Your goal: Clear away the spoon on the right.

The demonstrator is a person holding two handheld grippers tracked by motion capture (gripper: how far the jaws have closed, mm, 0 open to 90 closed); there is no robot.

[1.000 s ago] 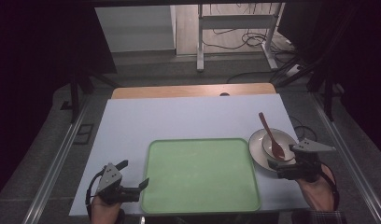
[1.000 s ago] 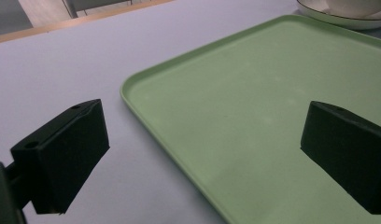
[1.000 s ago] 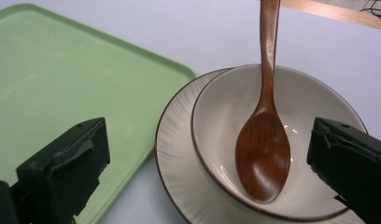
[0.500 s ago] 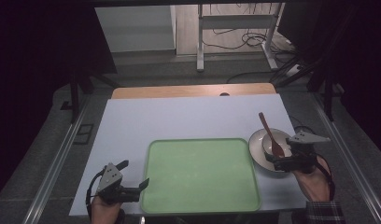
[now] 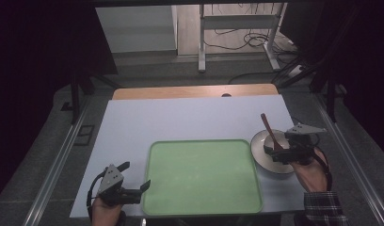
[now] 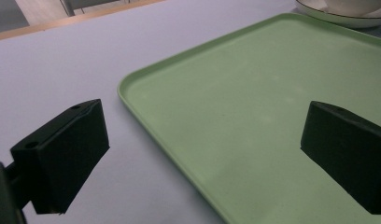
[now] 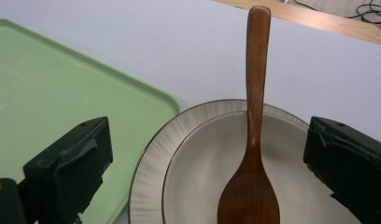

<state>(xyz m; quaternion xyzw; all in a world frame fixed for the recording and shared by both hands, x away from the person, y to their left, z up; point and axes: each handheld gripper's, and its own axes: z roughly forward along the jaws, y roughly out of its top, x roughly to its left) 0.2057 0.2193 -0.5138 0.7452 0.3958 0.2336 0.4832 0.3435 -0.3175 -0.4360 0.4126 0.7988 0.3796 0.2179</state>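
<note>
1. Right gripper [image 7: 205, 172]: jaws wide apart, holding nothing, straddling the brown wooden spoon [image 7: 252, 154] lying in the round cream ceramic bowl [image 7: 198, 154].
2. Risk: an off-centre close flips the spoon or skids the bowl into the flat green plastic tray [image 5: 203, 175].
3. Left gripper [image 6: 202, 163]: wide, empty, at the tray's edge.

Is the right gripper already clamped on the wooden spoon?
No: in the right gripper view the right gripper has its jaws wide apart on either side of the wooden spoon, which lies untouched in the bowl.
</note>
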